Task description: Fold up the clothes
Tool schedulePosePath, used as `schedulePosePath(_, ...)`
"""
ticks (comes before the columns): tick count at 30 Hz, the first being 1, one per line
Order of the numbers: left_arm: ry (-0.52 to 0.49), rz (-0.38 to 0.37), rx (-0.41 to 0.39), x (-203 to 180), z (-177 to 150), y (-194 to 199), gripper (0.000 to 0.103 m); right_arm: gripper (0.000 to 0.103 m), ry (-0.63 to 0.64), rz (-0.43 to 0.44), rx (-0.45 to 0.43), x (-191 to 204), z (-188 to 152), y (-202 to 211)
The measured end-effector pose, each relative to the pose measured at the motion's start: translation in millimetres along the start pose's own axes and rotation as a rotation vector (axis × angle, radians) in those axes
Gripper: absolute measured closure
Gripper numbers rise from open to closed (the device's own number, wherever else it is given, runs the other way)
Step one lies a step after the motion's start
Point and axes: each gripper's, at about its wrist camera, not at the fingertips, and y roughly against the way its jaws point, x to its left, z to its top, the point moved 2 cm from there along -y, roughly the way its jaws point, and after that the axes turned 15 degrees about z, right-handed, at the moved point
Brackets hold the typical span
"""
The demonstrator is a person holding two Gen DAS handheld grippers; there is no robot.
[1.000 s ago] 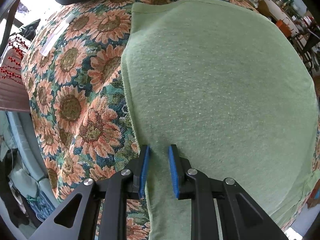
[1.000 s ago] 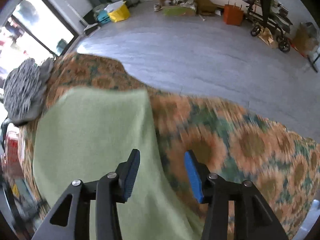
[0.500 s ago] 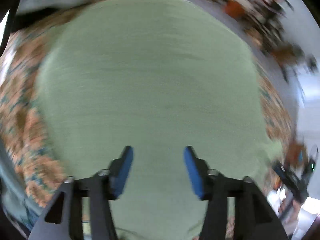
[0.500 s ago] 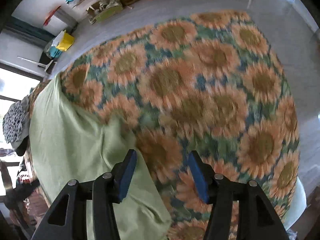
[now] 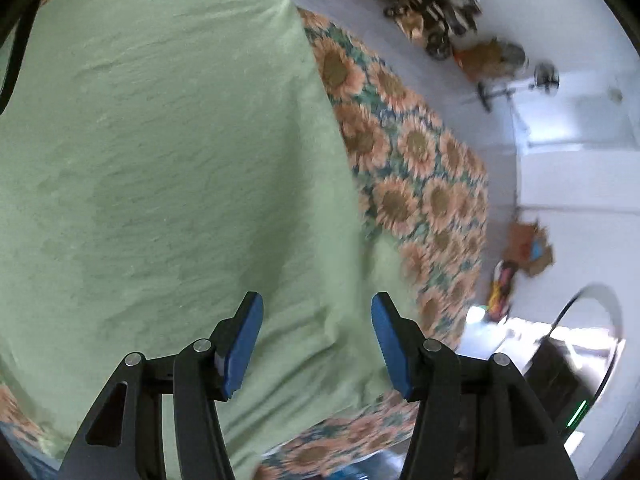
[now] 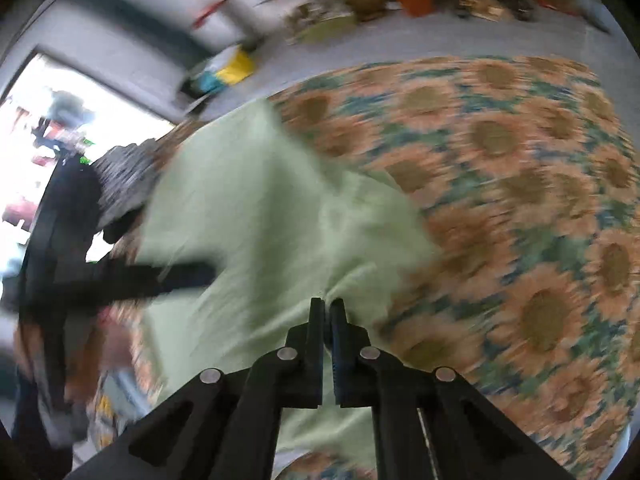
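Right wrist view: right gripper (image 6: 327, 308) pinches the green garment (image 6: 256, 200) at lower centre, apparently mid-fold; left gripper (image 5: 316, 336) hangs spread above it, so carry the pinched edge across next

Sunflower tablecloth (image 6: 520, 208) lay bare and unobstructed right of the green garment (image 6: 256, 200). A grey patterned bundle (image 6: 124, 176) bounded the garment's far-left corner; the left gripper (image 5: 316, 332) hovered over it, apparently blocking that side.

Your pale green garment (image 5: 168, 168) lies spread across the sunflower-patterned worktop (image 5: 424, 184), one edge gathered into creases.
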Motion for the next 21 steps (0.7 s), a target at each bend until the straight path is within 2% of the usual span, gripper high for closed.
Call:
schedulePosePath(1,0.018,-0.009,0.001,-0.6,4.3,2.3,0.045,0.099,0.022,0.014,0.014,7.6,-5.2,-2.9)
schedulePosePath(3,0.003,0.039,0.016,1.7,3.8,-3.1,0.045,0.098,0.066,0.041,0.041,22.9,-15.7,-8.6)
schedulePosePath(5,-0.005,0.053,0.019,3.7,3.7,-2.9,0.045,0.090,0.085,0.071,0.055,31.5,-23.9,-10.3)
schedulePosePath(6,-0.003,0.053,0.025,6.0,3.2,-5.2,0.045,0.086,0.050,0.092,0.038,23.9,-23.8,-4.1)
schedulePosePath(8,0.000,0.054,0.038,10.8,2.3,-9.7,0.045,0.060,-0.008,0.115,-0.014,9.0,-22.6,15.4)
schedulePosePath(9,0.002,0.054,0.044,13.2,1.9,-11.9,0.045,0.060,-0.031,0.115,-0.044,0.8,-22.6,26.7)
schedulePosePath(11,0.005,0.049,0.057,14.1,1.4,-16.1,0.045,0.056,-0.063,0.054,-0.093,-18.8,-16.7,45.6)
schedulePosePath(13,-0.006,0.030,0.072,5.9,1.1,-20.4,0.045,0.054,-0.093,0.022,-0.091,-34.4,-7.6,47.5)
schedulePosePath(18,-0.054,0.004,0.059,-16.7,-6.5,-5.5,0.045,0.055,-0.179,0.138,-0.003,-51.2,-5.1,18.9)
schedulePosePath(21,-0.074,0.008,0.045,-25.4,-4.1,-0.2,0.045,0.056,-0.182,0.163,0.022,-43.6,-12.9,2.1)
